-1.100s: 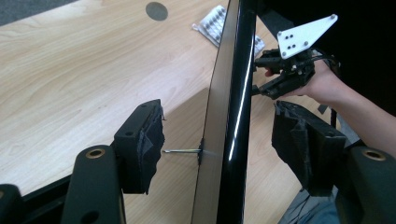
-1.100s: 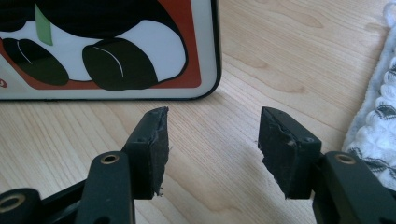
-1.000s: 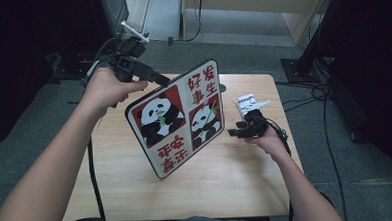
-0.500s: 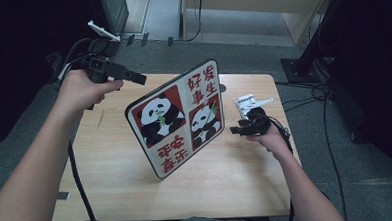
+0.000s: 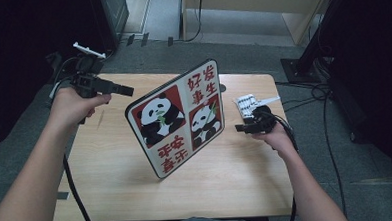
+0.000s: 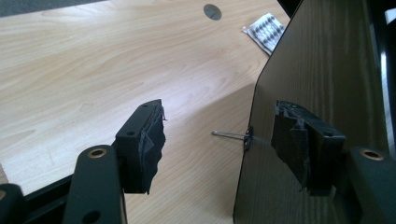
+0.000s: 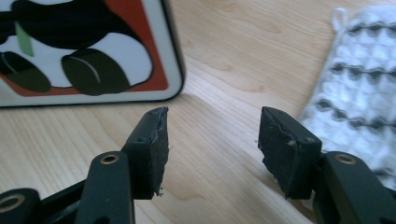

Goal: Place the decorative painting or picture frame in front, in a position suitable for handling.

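Standing tilted near the table's (image 5: 112,189) middle, the panda picture board (image 5: 177,119) leans back on what looks like a thin wire prop (image 6: 229,135) behind it, so neither gripper needs to hold it. Left gripper (image 5: 125,90) hovers behind the board's left edge, jaws spread wide, nothing between them; its own view looks along the board's dark wood-grain back (image 6: 322,70), probably placed to check or adjust the prop. Right gripper (image 5: 240,128) sits low just beside the board's right edge, jaws apart and empty, with a white patterned cloth (image 5: 249,104) near it.
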